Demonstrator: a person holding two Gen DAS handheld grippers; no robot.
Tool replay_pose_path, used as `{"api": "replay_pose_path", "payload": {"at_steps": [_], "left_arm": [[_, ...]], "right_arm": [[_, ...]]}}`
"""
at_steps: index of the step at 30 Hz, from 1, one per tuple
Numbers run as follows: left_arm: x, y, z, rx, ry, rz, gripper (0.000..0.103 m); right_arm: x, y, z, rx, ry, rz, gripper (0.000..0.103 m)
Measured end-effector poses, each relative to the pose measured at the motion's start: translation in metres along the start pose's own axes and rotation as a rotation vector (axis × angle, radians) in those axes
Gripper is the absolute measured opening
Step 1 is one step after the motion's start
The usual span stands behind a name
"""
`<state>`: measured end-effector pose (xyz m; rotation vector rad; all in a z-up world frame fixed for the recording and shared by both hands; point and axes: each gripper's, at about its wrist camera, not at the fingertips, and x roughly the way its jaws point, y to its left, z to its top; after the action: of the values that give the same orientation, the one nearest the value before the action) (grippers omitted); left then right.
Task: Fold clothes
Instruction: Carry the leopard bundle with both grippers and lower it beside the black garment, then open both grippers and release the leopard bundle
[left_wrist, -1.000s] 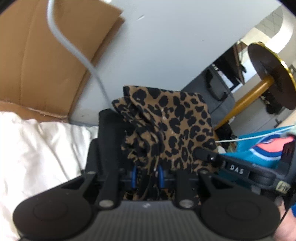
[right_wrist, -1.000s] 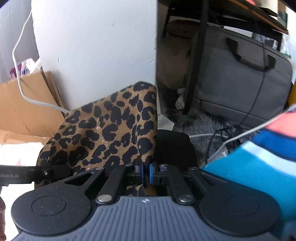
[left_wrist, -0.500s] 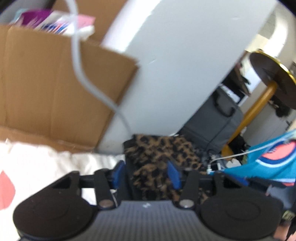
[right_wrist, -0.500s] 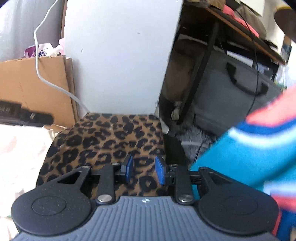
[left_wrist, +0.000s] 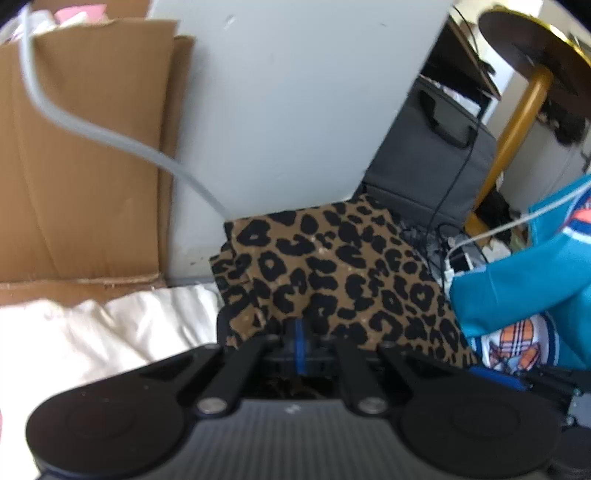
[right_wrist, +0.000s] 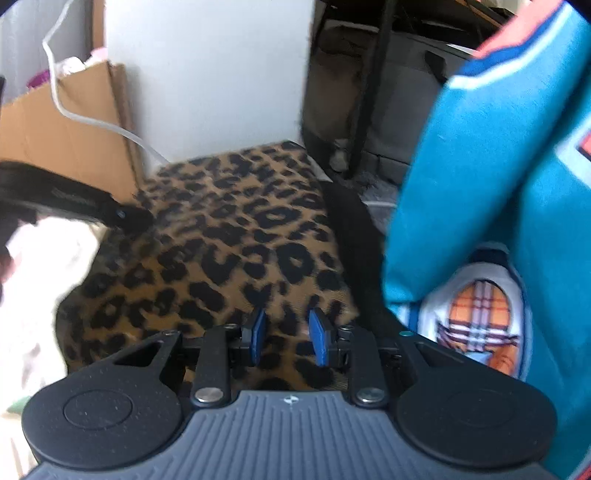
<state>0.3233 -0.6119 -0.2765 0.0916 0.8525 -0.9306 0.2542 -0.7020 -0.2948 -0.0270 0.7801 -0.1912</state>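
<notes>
Leopard-print garment (left_wrist: 332, 273) now lying flat after release; left gripper (left_wrist: 300, 345) pressing together on its near edge, right gripper (right_wrist: 286, 336) hovering spread above cloth, regrasping for next fold.

A pale grey-white wall panel (left_wrist: 295, 110) is seen at twelve o'clock in the left wrist view, lit evenly by daylight. At ten o'clock a brown cardboard sheet (left_wrist: 85, 155) is leaned against it, and a white cable (left_wrist: 110, 134) is hung across both. A dark grey bag (left_wrist: 436, 155) with a carrying handle is set at two o'clock, thin black cords trailing over it. Beyond it, a round dark tabletop with a gold rim (left_wrist: 532, 55) is carried on a yellow-brown post (left_wrist: 513, 133). White bedding (left_wrist: 92, 332) is spread at eight o'clock. In the right wrist view a black desk leg (right_wrist: 369, 92) is seen at one o'clock.
</notes>
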Motion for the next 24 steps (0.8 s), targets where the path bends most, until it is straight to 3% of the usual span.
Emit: {"api": "replay_pose_path", "payload": {"at_steps": [3, 9, 12, 18, 24], "left_arm": [[-0.017, -0.001, 0.006, -0.009, -0.023, -0.002, 0.004], [-0.062, -0.026, -0.014, 0.032, -0.046, -0.114, 0.014], [-0.055, -0.042, -0.029, 0.08, -0.017, -0.092, 0.014], [-0.031, -0.034, -0.058, 0.044, 0.033, -0.055, 0.015], [-0.03, -0.027, -0.059, 0.056, 0.037, -0.039, 0.015]], "right_arm": [[-0.008, -0.012, -0.006, 0.024, 0.009, -0.028, 0.032], [-0.051, -0.012, -0.02, 0.023, -0.113, 0.015, 0.033], [-0.051, -0.008, -0.03, 0.039, -0.097, 0.017, 0.033], [-0.039, -0.003, -0.051, 0.037, -0.029, 0.028, 0.034], [-0.036, -0.01, -0.068, 0.029, 0.002, 0.006, 0.038]]}}
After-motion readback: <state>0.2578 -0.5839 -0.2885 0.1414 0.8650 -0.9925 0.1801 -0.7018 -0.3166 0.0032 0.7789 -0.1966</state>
